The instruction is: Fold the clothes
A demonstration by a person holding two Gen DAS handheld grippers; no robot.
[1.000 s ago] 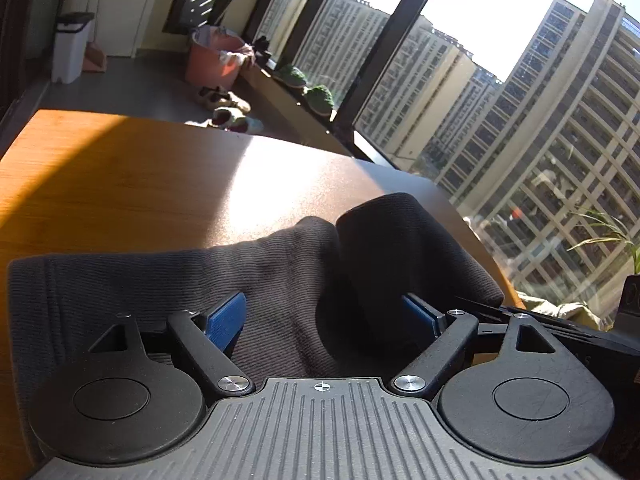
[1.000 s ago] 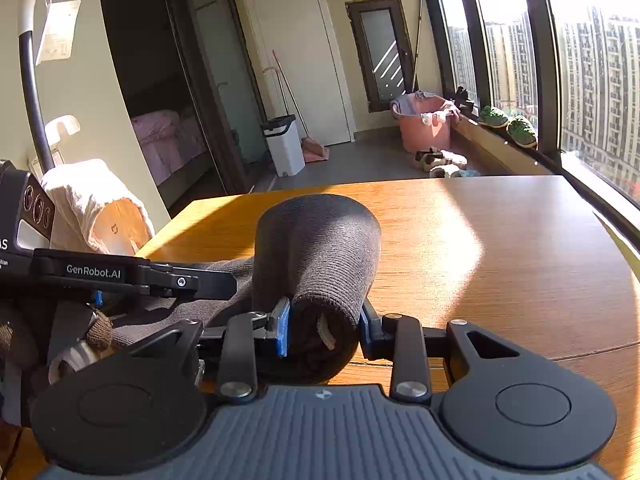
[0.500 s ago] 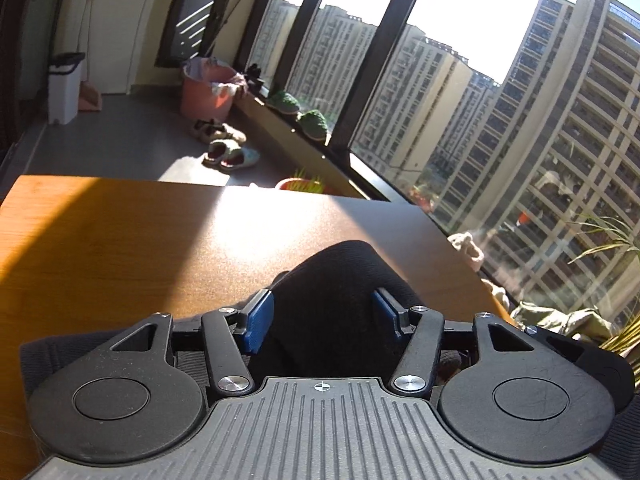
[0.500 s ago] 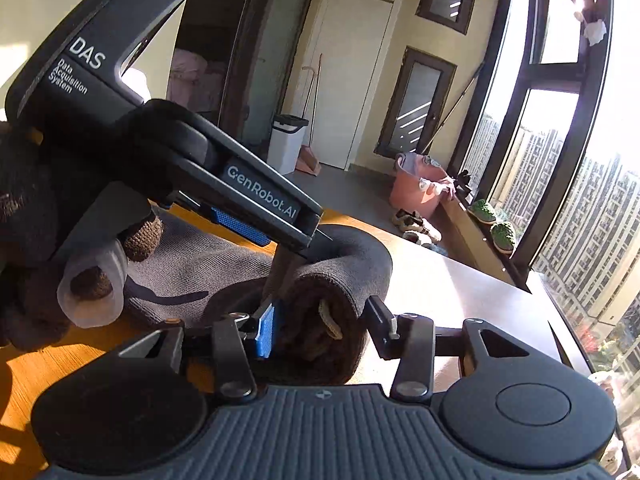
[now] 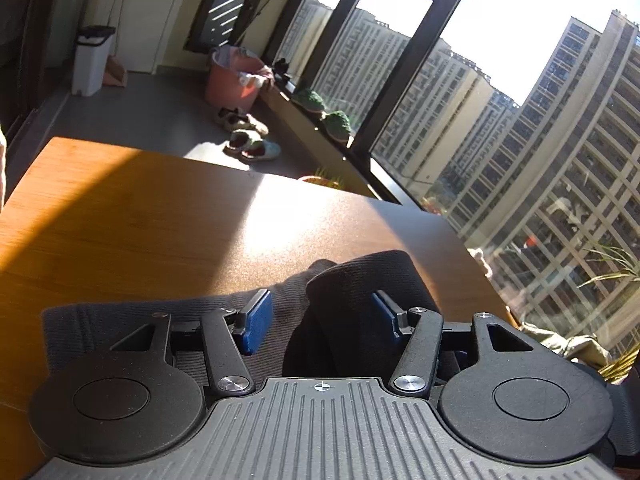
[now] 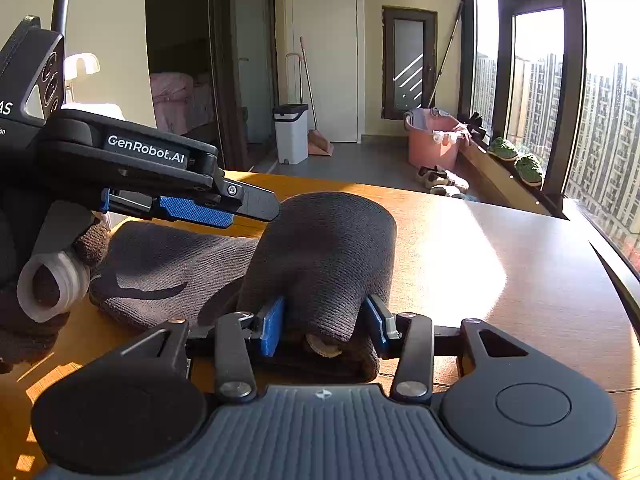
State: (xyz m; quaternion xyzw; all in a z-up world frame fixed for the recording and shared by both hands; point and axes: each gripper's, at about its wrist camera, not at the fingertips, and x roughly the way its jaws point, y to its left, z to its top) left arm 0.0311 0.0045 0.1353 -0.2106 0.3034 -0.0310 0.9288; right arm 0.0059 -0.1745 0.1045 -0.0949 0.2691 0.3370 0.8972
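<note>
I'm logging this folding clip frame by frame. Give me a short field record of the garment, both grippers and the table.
garment: dark grey knit, partly flat on the table, one end lifted into a fold
right gripper: shut on the folded end
left gripper: open, fingers either side of the raised fold, above the cloth
table: wooden, sunlit on the window side
background: pink tub on the floor
</note>
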